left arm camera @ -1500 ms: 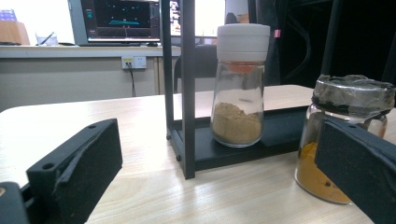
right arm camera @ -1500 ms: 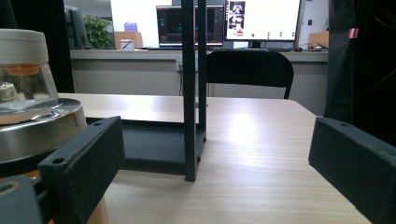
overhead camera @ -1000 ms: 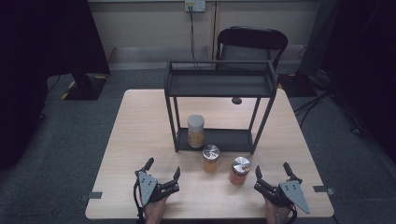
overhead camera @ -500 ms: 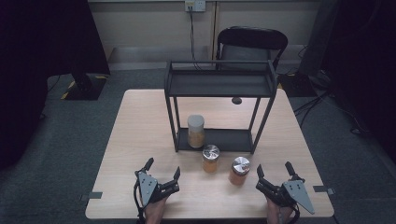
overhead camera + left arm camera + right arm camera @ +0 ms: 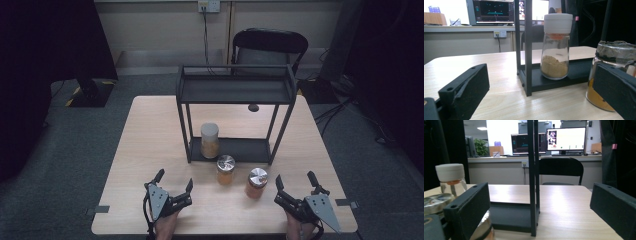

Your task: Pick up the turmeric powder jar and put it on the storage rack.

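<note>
Waiting near the surface (image 5: 150,130) edge, the left gripper (image 5: 174,187) and right gripper (image 5: 295,188) both gape wide, empty; two metal-lidded jars (image 5: 225,170) stand between them, before the rack (image 5: 235,92); approach the nearer jar (image 5: 256,183) level, jaws straddling its glass below the lid.

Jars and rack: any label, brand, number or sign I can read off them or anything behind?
None readable.
White-capped glass spice jar: no label.
Two silver-lidded glass jars: no print visible.
Black metal two-tier rack: unmarked.
Background computer monitors: screen content too small and blurred to read.
</note>
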